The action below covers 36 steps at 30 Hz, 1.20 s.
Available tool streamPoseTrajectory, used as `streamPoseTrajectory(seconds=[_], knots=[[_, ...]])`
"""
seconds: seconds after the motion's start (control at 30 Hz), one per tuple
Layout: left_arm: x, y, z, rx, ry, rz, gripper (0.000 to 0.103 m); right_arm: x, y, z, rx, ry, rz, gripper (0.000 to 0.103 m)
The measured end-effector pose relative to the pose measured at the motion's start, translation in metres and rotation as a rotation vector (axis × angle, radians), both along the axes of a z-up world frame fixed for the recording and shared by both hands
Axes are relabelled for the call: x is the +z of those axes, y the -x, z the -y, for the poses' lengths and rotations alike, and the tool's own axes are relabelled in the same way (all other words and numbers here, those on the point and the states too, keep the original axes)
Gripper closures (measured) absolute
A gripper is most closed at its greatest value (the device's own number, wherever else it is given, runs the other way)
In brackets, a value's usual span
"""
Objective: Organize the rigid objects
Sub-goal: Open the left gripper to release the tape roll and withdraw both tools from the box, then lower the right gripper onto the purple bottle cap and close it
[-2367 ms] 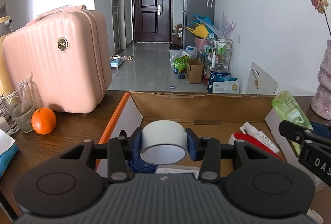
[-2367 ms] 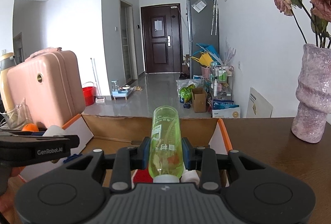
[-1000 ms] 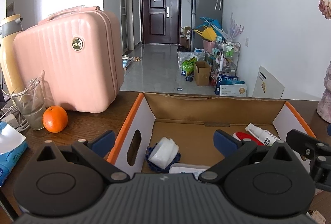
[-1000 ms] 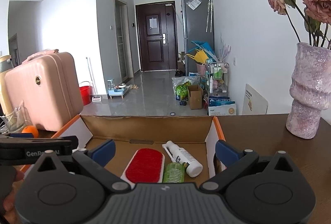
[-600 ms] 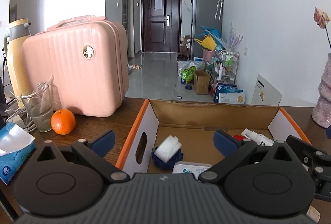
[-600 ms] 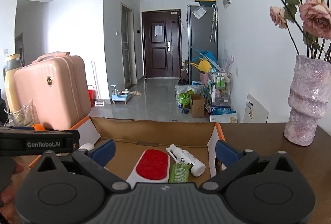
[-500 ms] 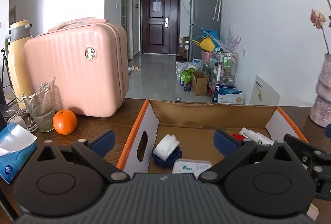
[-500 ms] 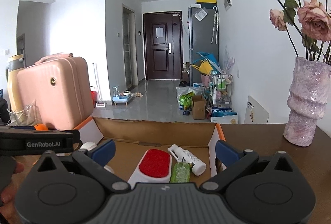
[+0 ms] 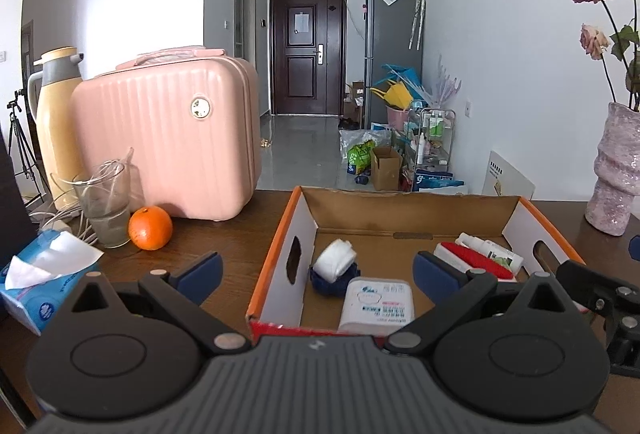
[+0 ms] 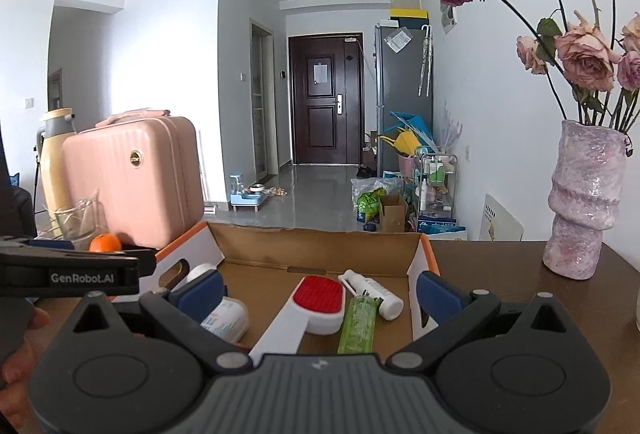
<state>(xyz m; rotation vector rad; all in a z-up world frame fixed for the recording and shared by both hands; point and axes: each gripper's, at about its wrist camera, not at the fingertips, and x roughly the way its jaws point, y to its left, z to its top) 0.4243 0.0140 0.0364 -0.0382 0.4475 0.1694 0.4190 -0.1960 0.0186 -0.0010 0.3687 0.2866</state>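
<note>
Between the wide-spread blue pads of the left gripper (image 9: 316, 272) nothing is being held; its jaws are being kept fully apart, just short of the near edge of the orange-rimmed open cardboard box (image 9: 280, 254). The right gripper (image 10: 318, 290) is likewise being held wide open and empty, poised over the box's near side.

Inside the box, a white tape roll (image 9: 334, 260) is being propped, tilted, on a dark blue round object (image 9: 332, 280) near the left wall. Just beside it, a white flat wipes pack with blue print (image 9: 376, 306) is lying toward the near edge. On the right half, a red-faced white-handled lint brush (image 10: 316, 298), a translucent green bottle (image 10: 358, 322) and a white spray bottle (image 10: 370, 292) are lying side by side, touching or nearly so.

Outward on the dark wooden table (image 9: 224, 238), an orange (image 9: 150, 228), a clear glass (image 9: 104, 209), a blue tissue pack (image 9: 44, 274) and a pink hard-shell case (image 9: 168, 137) are being left outside the box; a lilac textured vase (image 10: 584, 201) is standing well to the right.

Risk, as judged: the tape roll is being supported on its edge and could roll off if the box is nudged. The two grippers are being held near each other and could collide on a shared reach.
</note>
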Motion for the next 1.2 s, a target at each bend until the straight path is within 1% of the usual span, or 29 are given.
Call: streamPoseTrajectory(seconds=[0.47, 0.63, 0.83, 1.0, 1.2], knots=[[-0.007, 0.051, -0.011, 0.004, 0.0, 0.002, 0.0, -0.007, 0.055, 0.002, 0.026, 0.002, 0.008, 0.0], [-0.009, 0.071, -0.014, -0.026, -0.001, 0.018, 0.0, -0.013, 0.075, 0.003, 0.04, -0.005, -0.009, 0.0], [-0.011, 0.095, -0.012, -0.049, -0.008, 0.026, 0.0, -0.019, 0.099, 0.001, 0.046, 0.001, -0.008, 0.0], [-0.015, 0.109, -0.017, -0.05, 0.003, 0.015, 0.0, -0.029, 0.115, 0.0, 0.056, 0.014, -0.03, 0.0], [-0.024, 0.124, -0.025, -0.058, 0.01, -0.011, 0.0, -0.04, 0.123, -0.002, 0.067, 0.026, -0.066, 0.0]])
